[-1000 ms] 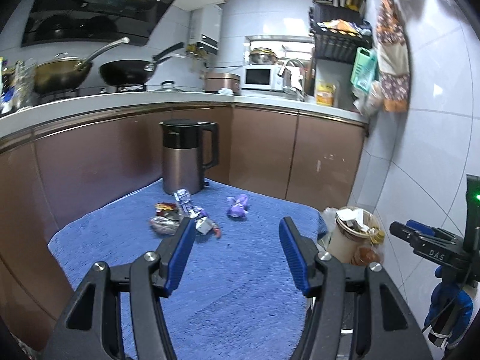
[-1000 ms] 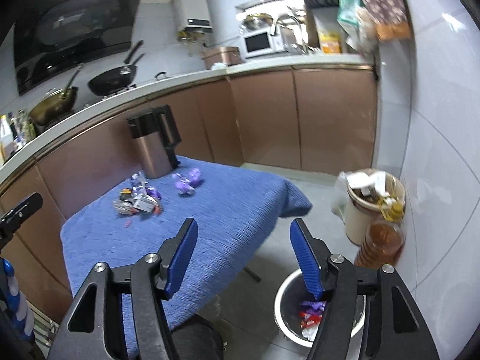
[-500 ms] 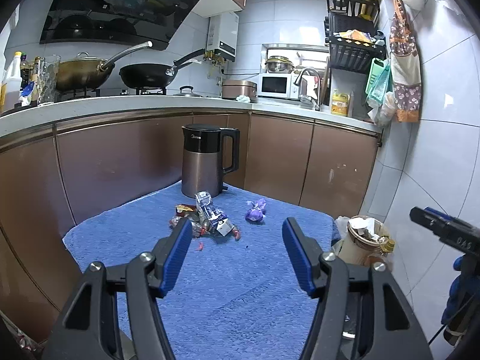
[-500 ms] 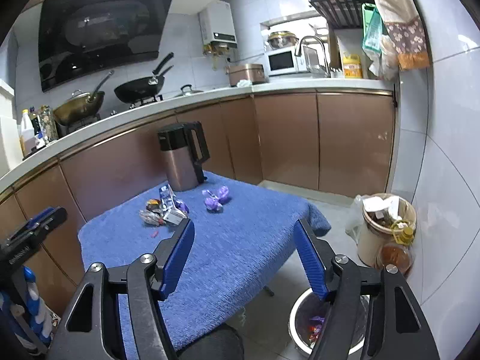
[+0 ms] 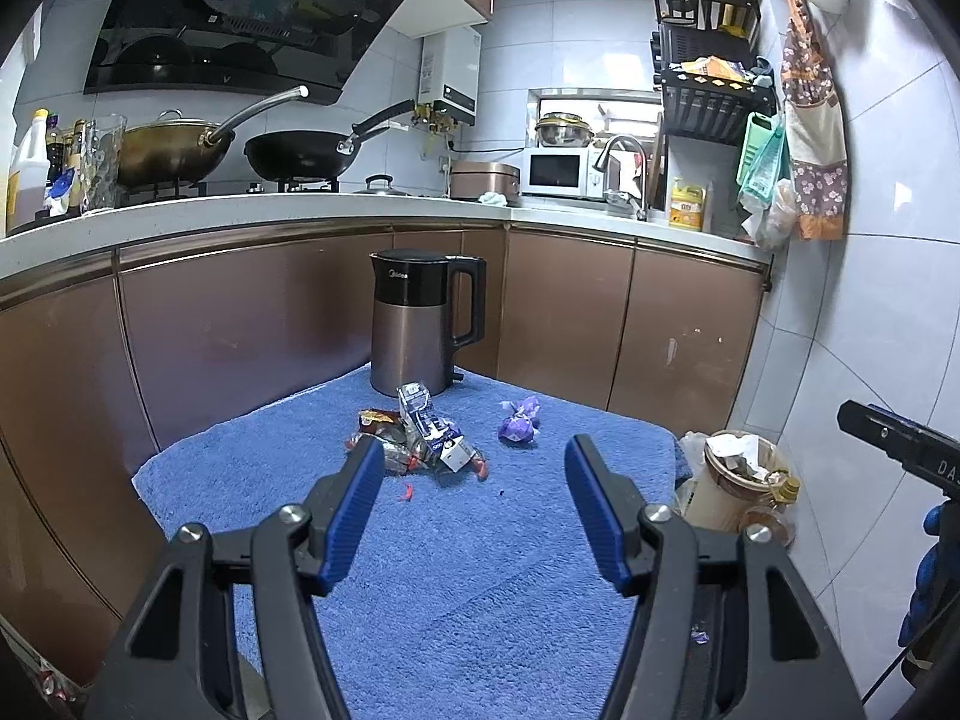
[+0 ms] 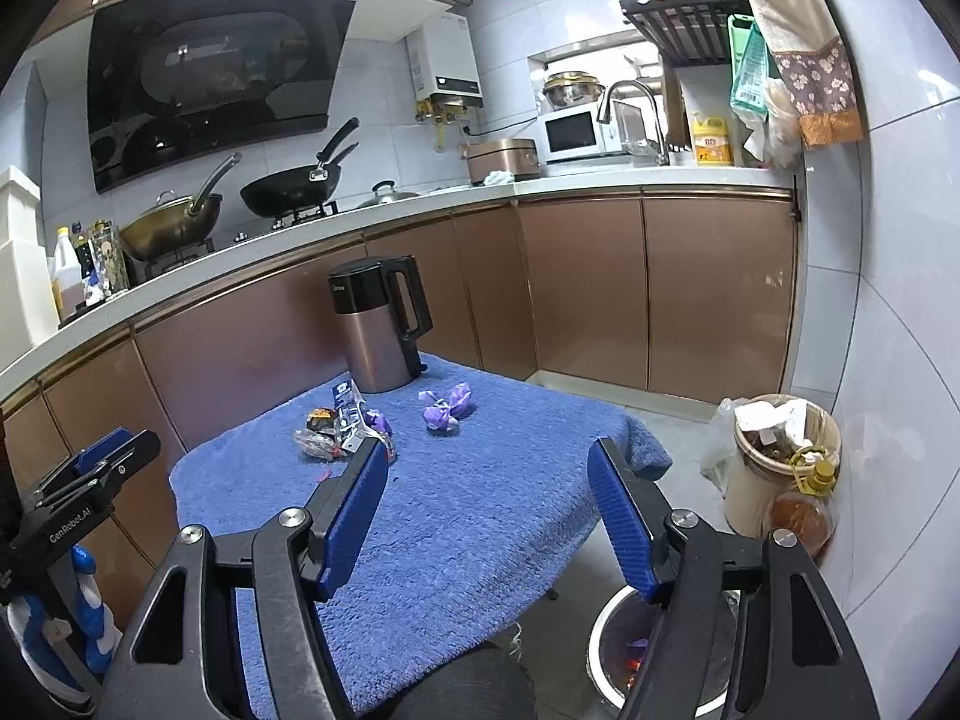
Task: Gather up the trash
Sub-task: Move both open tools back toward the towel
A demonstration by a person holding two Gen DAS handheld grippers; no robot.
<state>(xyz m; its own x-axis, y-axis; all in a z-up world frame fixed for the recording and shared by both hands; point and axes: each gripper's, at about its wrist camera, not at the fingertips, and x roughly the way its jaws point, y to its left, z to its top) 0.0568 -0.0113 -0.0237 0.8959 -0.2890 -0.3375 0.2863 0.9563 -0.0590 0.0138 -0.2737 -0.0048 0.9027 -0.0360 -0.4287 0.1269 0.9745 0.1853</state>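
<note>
A pile of crumpled snack wrappers [image 5: 414, 438] lies on the blue towel-covered table [image 5: 480, 600], in front of the kettle. A purple wrapper [image 5: 519, 423] sits apart to its right. My left gripper [image 5: 473, 450] hovers open over the table's near half, short of the pile, with nothing between its fingers. My right gripper [image 6: 487, 450] is open and empty too, held above the table's front right corner. In its view the wrapper pile [image 6: 345, 429] and purple wrapper [image 6: 444, 411] lie ahead to the left. A round metal bin [image 6: 600, 660] with some trash inside stands on the floor below its right finger.
A brown and black kettle [image 5: 420, 324] stands at the table's far edge, before brown cabinets. A full beige bucket [image 6: 774, 462] and an oil bottle [image 6: 801, 516] stand by the tiled right wall. A dark-clothed knee [image 6: 456, 684] shows under the right gripper.
Both views have tilted upward, so the table and wrappers sit lower in frame. The right gripper rose and the metal bin slid to the bottom edge. Both jaws widened slightly.
</note>
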